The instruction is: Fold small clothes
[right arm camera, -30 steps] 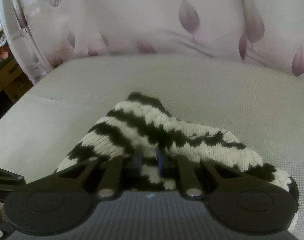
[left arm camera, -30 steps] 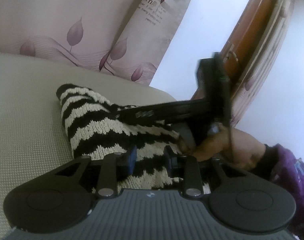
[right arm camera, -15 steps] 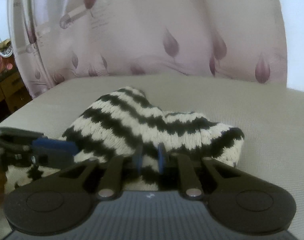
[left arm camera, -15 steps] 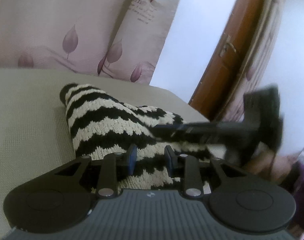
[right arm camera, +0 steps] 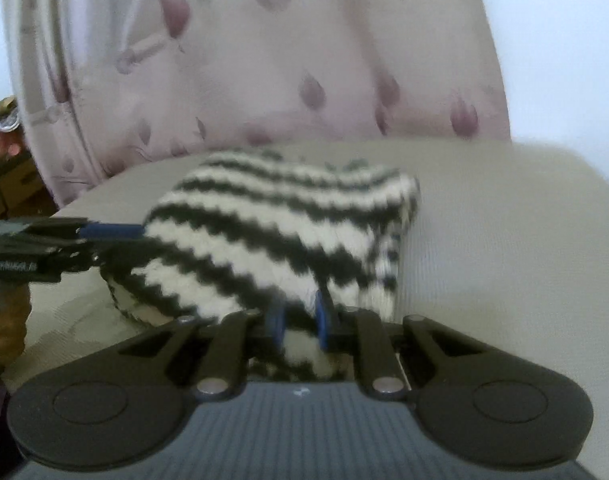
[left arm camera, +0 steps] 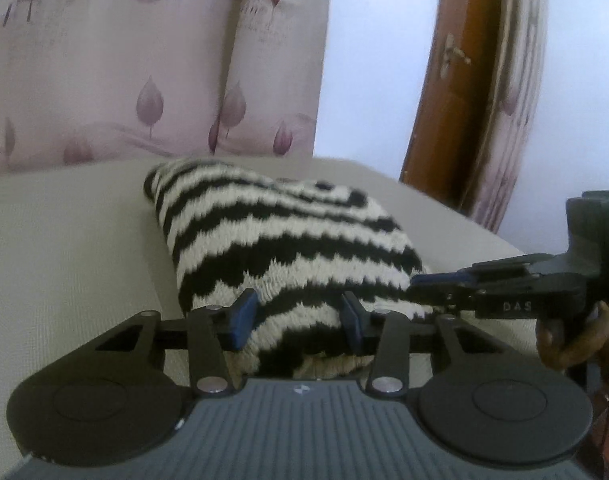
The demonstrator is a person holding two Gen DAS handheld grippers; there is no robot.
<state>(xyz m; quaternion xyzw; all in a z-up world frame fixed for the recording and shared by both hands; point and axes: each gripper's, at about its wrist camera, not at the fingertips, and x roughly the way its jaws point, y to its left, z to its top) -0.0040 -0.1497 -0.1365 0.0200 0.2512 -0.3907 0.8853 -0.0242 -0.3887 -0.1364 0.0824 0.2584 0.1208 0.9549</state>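
The striped knit [left arm camera: 280, 248] lies bunched in the middle of the beige cushion [left arm camera: 64, 248], folded over itself, with the pink leaf-print curtain [left arm camera: 104, 60] behind and a wooden door [left arm camera: 452, 92] far right.

The left gripper [left arm camera: 296, 318] sits at the near edge with its blue pads spread wide; knit lies between them but they do not pinch it, so that side looks released. The right gripper [right arm camera: 298, 318] has its pads drawn close together on a tuck of the near hem, grasping the knit. From the left camera its fingers come in from the right and meet the knit's right edge.

To my eye the fold is being laid down or adjusted. To do it well, the right side should carry its hem low and straight across so the edges line up. The left should either close on the near edge or press down, keeping the bulky layers from sliding. Thick yarn springs back, so a slow release would help.
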